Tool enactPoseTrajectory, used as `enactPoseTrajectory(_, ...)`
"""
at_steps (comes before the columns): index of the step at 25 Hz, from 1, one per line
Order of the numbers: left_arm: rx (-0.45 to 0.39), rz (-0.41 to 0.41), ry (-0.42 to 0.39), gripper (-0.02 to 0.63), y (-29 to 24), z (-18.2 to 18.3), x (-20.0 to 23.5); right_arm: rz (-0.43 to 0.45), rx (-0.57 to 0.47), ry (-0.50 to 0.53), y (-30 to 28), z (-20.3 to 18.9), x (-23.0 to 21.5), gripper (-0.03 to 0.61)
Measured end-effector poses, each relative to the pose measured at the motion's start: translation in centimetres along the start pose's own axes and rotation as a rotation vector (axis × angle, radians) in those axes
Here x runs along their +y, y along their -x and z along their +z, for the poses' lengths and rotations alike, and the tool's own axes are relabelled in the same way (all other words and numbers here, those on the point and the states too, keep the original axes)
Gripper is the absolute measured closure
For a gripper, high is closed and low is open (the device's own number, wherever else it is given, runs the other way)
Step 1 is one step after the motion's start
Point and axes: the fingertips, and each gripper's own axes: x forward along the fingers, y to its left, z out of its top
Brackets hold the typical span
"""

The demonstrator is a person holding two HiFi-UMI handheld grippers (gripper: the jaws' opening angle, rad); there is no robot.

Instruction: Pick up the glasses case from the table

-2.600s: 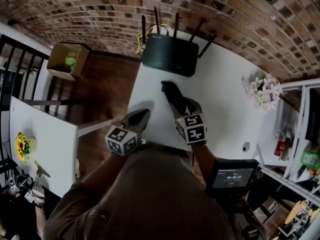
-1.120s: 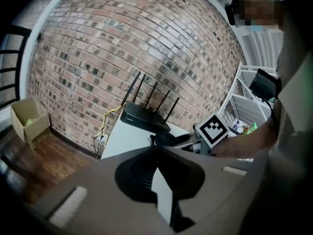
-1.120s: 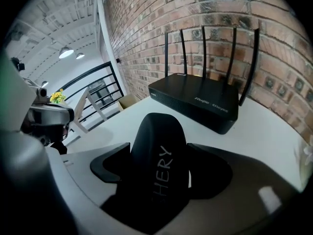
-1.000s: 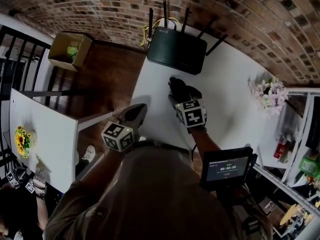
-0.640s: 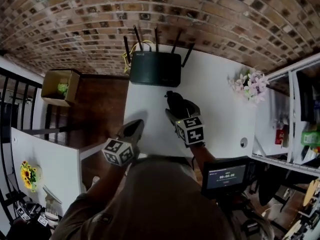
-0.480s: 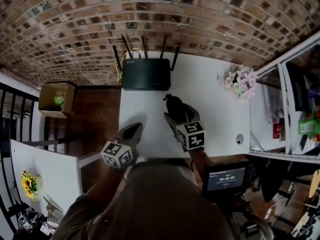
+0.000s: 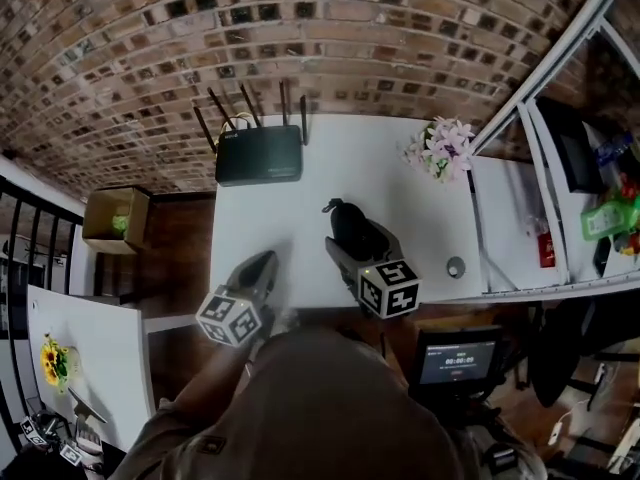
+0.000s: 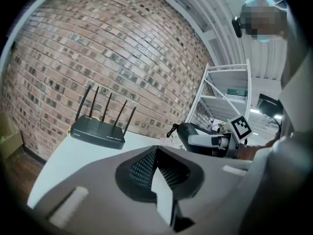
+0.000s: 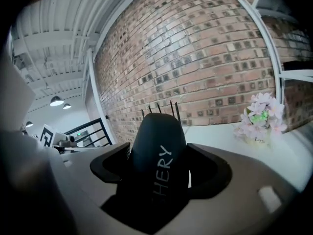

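The glasses case [image 7: 349, 229] is black, rounded and carries white lettering. My right gripper [image 7: 352, 245] is shut on it, the case [image 9: 159, 158] standing up between both jaws in the right gripper view. From the left gripper view the case [image 8: 191, 136] appears held above the white table [image 7: 300, 203]. My left gripper [image 7: 260, 265] hovers over the table's near left edge, its jaws together with nothing in them.
A black router [image 7: 258, 154] with several antennas sits at the table's far edge against the brick wall. A small pot of pink flowers [image 7: 438, 148] stands at the far right. A small round object [image 7: 456, 266] lies near the right corner. White shelving [image 7: 560, 168] flanks the right side.
The head camera has swung, so the table sits differently in view. The right gripper stays shut on the case throughout. The left gripper stays near the table's front left edge.
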Motion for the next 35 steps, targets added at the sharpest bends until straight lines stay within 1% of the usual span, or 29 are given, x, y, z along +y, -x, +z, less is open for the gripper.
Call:
enactPoseTrajectory(4,-0.005,0.013,-0.005,0.612,1.0,-1.3,-4.2,0.026,-0.017,-0.024,4.6,-1.3,-1.1,0.204)
enactPoseTrajectory(7,-0.024,0.015,-0.018,0.613,1.5,-1.9,-6.8,0.05,-0.042,-0.035,7.1,-1.9,-1.5,0.202)
enactPoseTrajectory(13,-0.027,0.007,-0.017,0.614,2.4,-3.3,-9.4,0.06,-0.069,-0.037,10.2,-3.1,-1.3,0.199)
enactPoseTrajectory(24,-0.044,-0.033,-0.02,0.612,2.5,-2.1,-9.9,0.111,-0.168,-0.171,12.1,-1.9,-0.3,0.199)
enactPoseTrajectory(28,-0.054,-0.038,-0.019,0.612,2.7,-1.9,-9.9,0.106,-0.188,-0.19,12.4,-1.9,-0.4,0.199)
enactPoseTrajectory(35,-0.053,-0.036,-0.012,0.612,3.2,-1.6,-8.9,0.093,-0.187,-0.195,12.1,-2.2,0.0,0.199)
